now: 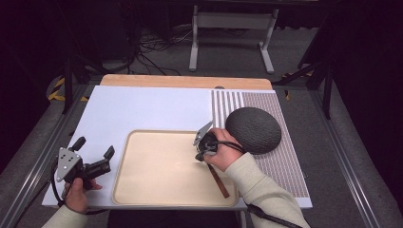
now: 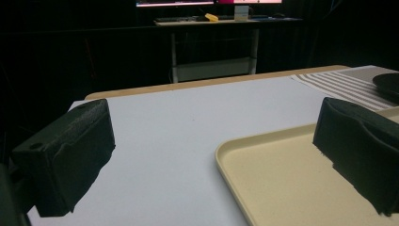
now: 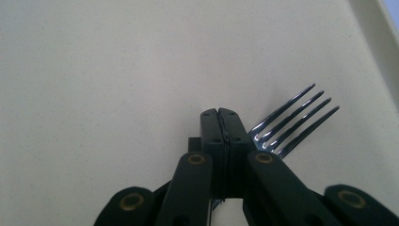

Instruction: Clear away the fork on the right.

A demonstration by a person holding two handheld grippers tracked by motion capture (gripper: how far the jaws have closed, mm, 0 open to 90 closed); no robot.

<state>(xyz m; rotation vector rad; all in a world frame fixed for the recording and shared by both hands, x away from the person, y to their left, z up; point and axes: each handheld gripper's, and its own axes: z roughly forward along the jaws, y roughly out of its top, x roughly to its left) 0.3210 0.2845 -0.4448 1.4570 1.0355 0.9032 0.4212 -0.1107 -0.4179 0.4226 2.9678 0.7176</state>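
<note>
Clamping fork [image 3: 294, 120] over tray [image 1: 142, 190]: right claw [image 1: 199, 153]; dark dome [image 1: 253, 129] beside; left claw [image 1: 95, 149] wide, empty.

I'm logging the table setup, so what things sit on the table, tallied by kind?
Beige tray: 1
Fork with brown handle, held in the shut right gripper: 1
Dark round textured dome: 1
Striped placemat: 1
Total: 4

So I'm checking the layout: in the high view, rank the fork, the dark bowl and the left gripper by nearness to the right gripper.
1. fork: in its jaws, over the tray.
2. dark bowl: just right, on the striped mat.
3. left gripper: far left, beyond the tray.
</note>
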